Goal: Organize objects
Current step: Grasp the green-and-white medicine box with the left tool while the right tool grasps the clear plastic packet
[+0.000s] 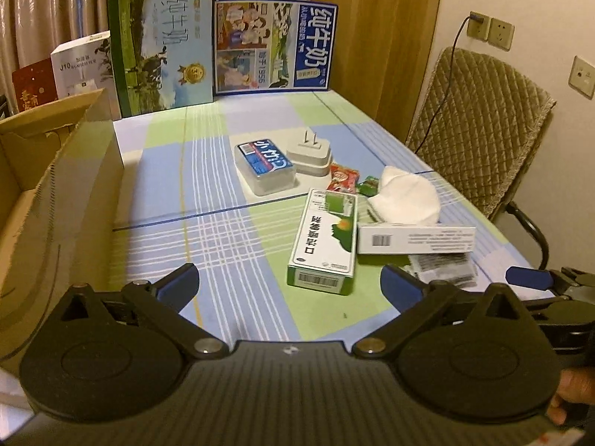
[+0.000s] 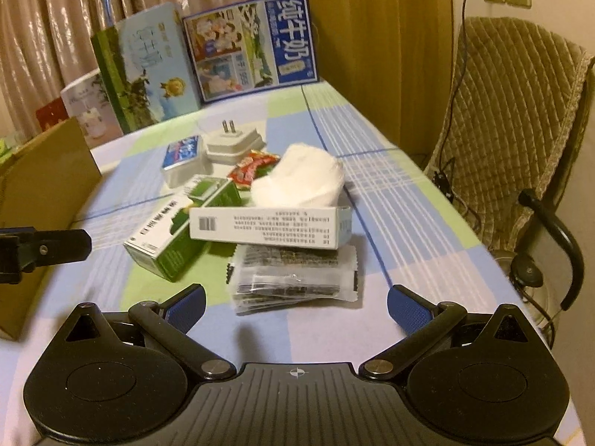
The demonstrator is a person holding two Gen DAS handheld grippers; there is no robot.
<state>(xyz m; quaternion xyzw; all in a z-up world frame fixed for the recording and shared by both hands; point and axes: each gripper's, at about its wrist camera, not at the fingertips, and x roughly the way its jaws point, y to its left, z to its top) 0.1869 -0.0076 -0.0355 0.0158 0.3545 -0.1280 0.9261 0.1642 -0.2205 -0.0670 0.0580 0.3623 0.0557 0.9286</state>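
A cluster of small objects lies on the checked tablecloth (image 1: 208, 171): a green-and-white box (image 1: 325, 239) (image 2: 178, 230), a long white box (image 1: 416, 239) (image 2: 269, 228), stacked seaweed packets (image 2: 293, 278) (image 1: 442, 265), a white tissue wad (image 1: 405, 195) (image 2: 299, 176), a clear floss case (image 1: 266, 167) (image 2: 184, 160), a white plug adapter (image 1: 310, 152) (image 2: 234, 141) and red snack packets (image 1: 344, 176) (image 2: 253, 169). My left gripper (image 1: 290, 286) is open and empty just before the green box. My right gripper (image 2: 295, 306) is open and empty around the near edge of the seaweed packets.
An open cardboard box (image 1: 48, 186) (image 2: 41, 182) stands at the left. Milk cartons (image 1: 273, 46) (image 2: 253, 42) and other boxes line the far edge. A padded chair (image 1: 479, 130) (image 2: 517, 119) stands at the right. The right gripper's finger (image 1: 531, 278) shows in the left wrist view.
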